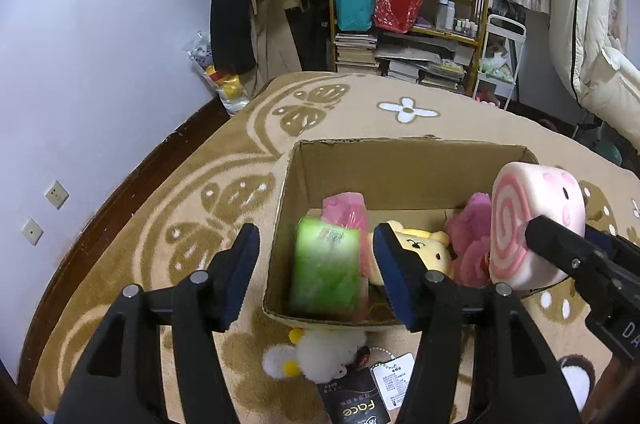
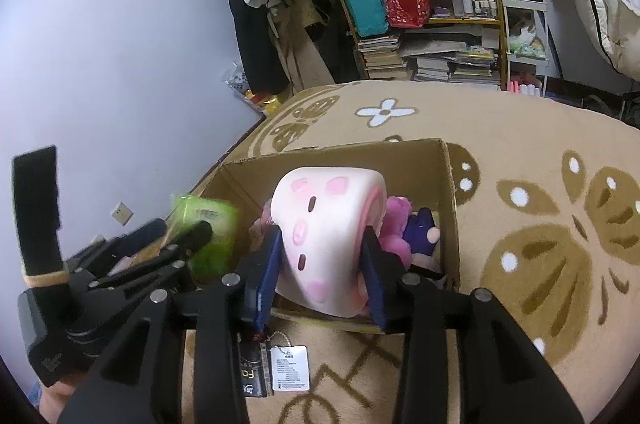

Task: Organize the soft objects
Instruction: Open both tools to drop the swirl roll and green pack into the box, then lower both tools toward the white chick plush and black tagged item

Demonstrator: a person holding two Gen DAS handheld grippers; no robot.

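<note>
A: The right gripper (image 2: 320, 276) has its pads clamped on the pink swirl-roll squishy (image 2: 328, 240), holding it over the near edge of the cardboard box (image 1: 400, 159). What makes this drop go well?

B: I'd carry it further in over the box before letting go. It's soft and compressed between the pads, so it will likely spring a little on release; a low, centred drop keeps it inside.

A: And the left gripper (image 1: 316, 280)?

B: Its jaws stand wide apart and grip nothing. The green tissue pack (image 1: 326, 268) is blurred between them, over the box's left side. I can't tell whether it's falling or resting against the wall.

A: What's already in the box?

B: A yellow bear plush (image 1: 424, 248), a pink wrapped item (image 1: 346, 212), a magenta plush (image 1: 470, 244) and, from the right wrist view, a purple plush (image 2: 420, 228). The right half is crowded, so the roll may perch on top of the magenta plush instead of settling.

A: Anything outside?

B: A white plush (image 1: 320, 358) with yellow bits lies on the rug (image 1: 160, 224) just beside the near wall, next to a black card (image 1: 356, 404) and a white tag (image 1: 394, 376). The two grippers are close over the box, so they could knock together.
</note>
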